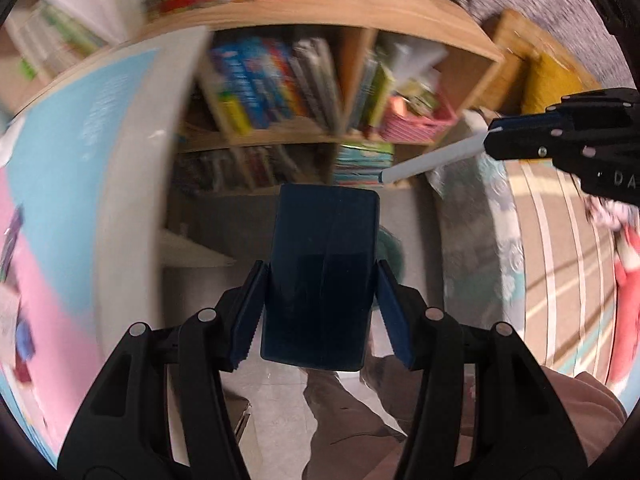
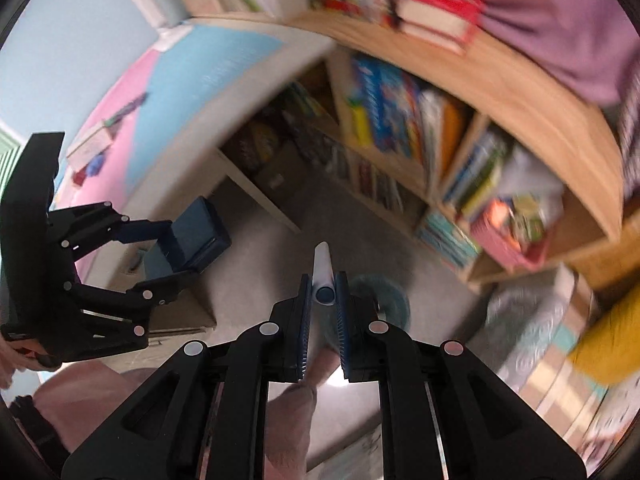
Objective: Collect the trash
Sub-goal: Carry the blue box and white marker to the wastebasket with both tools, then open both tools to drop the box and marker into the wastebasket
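Note:
My left gripper is shut on a dark blue rectangular box, which sticks out forward between its blue pads. The same box and the left gripper show at the left of the right wrist view. My right gripper is shut on a white marker pen with a dark blue end cap, pointing away from the camera. In the left wrist view that marker juts out leftward from the right gripper at the upper right. Both grippers hang above the floor, pointing steeply down.
A wooden bookshelf full of books stands ahead, with a pink basket in one cubby. A white table with a pink and blue top is on the left. A round teal object lies on the grey floor below. A patterned rug is on the right.

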The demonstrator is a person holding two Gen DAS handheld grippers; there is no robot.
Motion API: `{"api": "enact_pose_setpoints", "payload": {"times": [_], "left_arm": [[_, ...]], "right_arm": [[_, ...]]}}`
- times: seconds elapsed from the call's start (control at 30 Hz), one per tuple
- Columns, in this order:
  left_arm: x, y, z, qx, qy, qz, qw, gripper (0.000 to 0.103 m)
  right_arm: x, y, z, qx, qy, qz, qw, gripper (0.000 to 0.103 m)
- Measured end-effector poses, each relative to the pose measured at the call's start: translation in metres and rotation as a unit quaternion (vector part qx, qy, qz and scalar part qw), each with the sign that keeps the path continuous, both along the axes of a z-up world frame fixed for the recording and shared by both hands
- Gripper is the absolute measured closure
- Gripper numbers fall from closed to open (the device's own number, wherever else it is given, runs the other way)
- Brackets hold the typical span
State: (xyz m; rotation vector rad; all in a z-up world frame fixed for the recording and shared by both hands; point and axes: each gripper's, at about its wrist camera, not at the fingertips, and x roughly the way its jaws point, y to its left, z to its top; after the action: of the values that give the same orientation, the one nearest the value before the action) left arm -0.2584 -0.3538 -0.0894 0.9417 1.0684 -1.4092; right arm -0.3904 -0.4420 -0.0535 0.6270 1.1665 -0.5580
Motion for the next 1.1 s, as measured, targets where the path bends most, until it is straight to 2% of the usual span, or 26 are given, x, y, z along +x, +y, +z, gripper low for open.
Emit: {"api": "enact_pose_setpoints", "payload": {"times": [0.2,0.4,0.5,0.53,0.57,0.6,0.63,0.77,0.93,1.1], "left_arm": [[-0.045,-0.016,-0.017,0.020,0.011,-0.051,0.9984,0.051],[-0.076,-0.031,-0.028,0.030,0.016,-0.082,0.9961,0.051],[-0.086,-0.036,-0.033,0.037,0.014,-0.095,0.9947,0.050],[-0.089,-0.039,-0.035,0.039,0.013,-0.099,0.9943,0.050],[-0.091,-0.041,-0.036,0.041,0.011,-0.102,0.9939,0.043],[-0.093,-0.043,-0.037,0.042,0.011,-0.105,0.9936,0.039],[-0.095,-0.044,-0.037,0.040,0.013,-0.108,0.9933,0.034],[-0.095,-0.049,-0.038,0.040,0.011,-0.107,0.9934,0.029],[-0.091,-0.052,-0.037,0.042,0.012,-0.097,0.9943,0.024],[-0.084,-0.053,-0.035,0.040,0.012,-0.085,0.9955,0.021]], "right_arm": [[-0.045,0.001,-0.022,0.022,0.014,-0.050,0.998,0.090],[-0.071,-0.001,-0.035,0.039,0.021,-0.083,0.996,0.090],[-0.082,-0.005,-0.040,0.047,0.019,-0.102,0.993,0.086],[-0.085,-0.006,-0.040,0.050,0.018,-0.107,0.993,0.078],[-0.088,-0.007,-0.040,0.052,0.013,-0.112,0.992,0.069],[-0.090,-0.008,-0.040,0.050,0.012,-0.116,0.992,0.048],[-0.093,-0.009,-0.038,0.041,0.011,-0.121,0.992,0.040],[-0.099,-0.014,-0.035,0.034,0.005,-0.127,0.991,0.038],[-0.104,-0.021,-0.031,0.028,-0.004,-0.135,0.990,0.022],[-0.105,-0.029,-0.029,0.020,-0.005,-0.140,0.990,0.016]]}}
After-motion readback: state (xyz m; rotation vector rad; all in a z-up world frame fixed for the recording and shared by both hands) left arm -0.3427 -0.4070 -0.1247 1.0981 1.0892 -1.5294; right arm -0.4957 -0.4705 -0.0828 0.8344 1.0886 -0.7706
